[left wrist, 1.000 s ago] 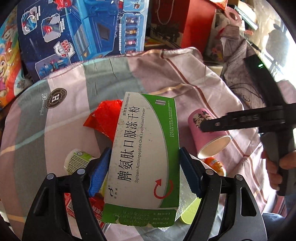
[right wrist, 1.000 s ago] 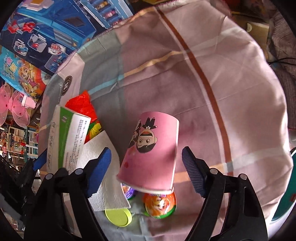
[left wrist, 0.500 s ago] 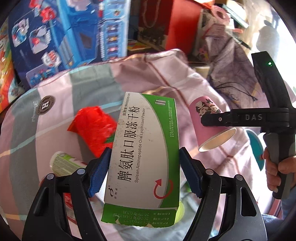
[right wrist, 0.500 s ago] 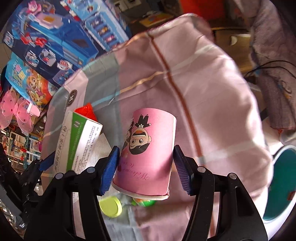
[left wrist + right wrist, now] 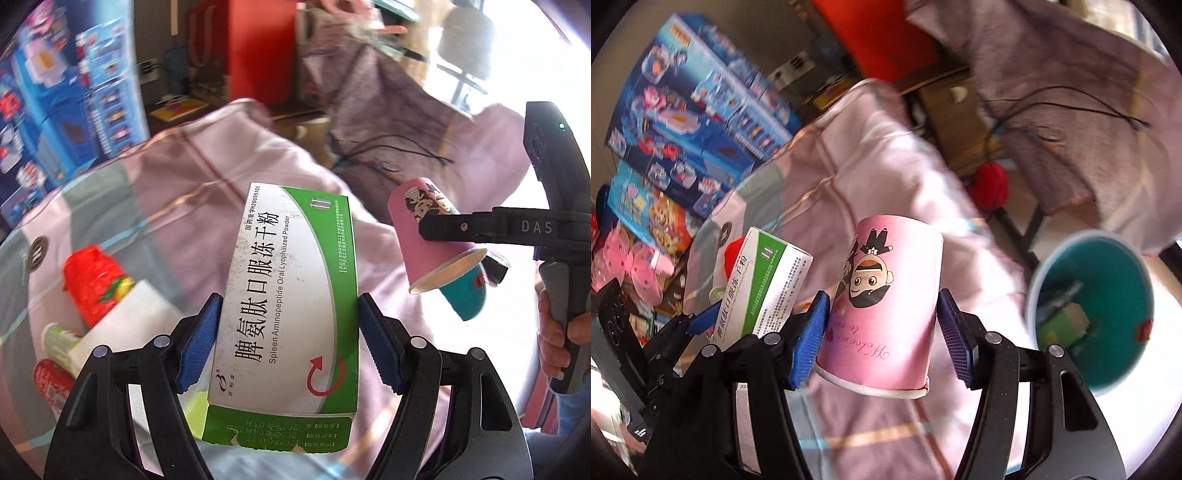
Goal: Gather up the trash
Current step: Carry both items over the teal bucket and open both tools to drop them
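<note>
My left gripper (image 5: pixel 288 325) is shut on a green and white medicine box (image 5: pixel 291 280), held upright above the cloth-covered table (image 5: pixel 177 192). My right gripper (image 5: pixel 882 325) is shut on a pink cartoon paper cup (image 5: pixel 886 295), its open mouth turned toward the camera. In the left wrist view the cup (image 5: pixel 421 229) hangs to the right of the box, over a teal bin (image 5: pixel 465 299). From the right wrist the bin (image 5: pixel 1108 258) stands low at the right with scraps inside, and the box (image 5: pixel 764 280) is at the left.
A red wrapper (image 5: pixel 92 277), white paper (image 5: pixel 122 325), a green-labelled bottle (image 5: pixel 55 339) and a red packet (image 5: pixel 51 380) lie on the table's left. Toy boxes (image 5: pixel 55 110) stand behind. A person's hand (image 5: pixel 561 332) holds the right gripper's handle. Grey cloth with cables (image 5: pixel 1052 110) drapes at the far right.
The right gripper's jaws closed on the cup and lifted it. Both grippers rose and swung right off the table with their items; the teal bin came into view.
</note>
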Motion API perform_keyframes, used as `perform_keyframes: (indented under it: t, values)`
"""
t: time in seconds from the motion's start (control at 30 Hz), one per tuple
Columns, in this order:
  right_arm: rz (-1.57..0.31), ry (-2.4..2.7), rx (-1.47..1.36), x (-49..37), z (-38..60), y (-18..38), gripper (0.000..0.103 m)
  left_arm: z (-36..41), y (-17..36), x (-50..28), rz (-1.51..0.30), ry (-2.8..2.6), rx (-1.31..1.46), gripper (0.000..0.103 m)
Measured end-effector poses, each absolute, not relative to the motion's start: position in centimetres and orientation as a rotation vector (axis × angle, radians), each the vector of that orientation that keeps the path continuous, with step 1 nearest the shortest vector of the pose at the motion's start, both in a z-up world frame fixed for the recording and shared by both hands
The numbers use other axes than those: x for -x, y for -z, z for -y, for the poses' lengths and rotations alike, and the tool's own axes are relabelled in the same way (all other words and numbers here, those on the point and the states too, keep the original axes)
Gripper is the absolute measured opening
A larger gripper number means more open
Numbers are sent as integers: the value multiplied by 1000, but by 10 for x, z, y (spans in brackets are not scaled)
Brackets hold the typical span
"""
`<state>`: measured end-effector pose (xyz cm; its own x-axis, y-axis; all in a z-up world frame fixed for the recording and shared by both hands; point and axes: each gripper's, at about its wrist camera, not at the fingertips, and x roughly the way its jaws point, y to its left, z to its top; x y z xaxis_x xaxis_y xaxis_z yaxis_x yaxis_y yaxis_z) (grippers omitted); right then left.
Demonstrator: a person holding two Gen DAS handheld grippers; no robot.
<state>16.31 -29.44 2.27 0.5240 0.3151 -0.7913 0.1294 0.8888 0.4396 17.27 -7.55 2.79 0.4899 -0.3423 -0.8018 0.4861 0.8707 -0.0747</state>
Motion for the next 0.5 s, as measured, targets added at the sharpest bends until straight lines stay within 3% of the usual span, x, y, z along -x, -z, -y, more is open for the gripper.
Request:
perform_keyframes:
  t: [0.5]
  values:
    - [-917, 71, -654, -75, 437, -6, 58, 225, -11, -134, -982, 685, -366, 74]
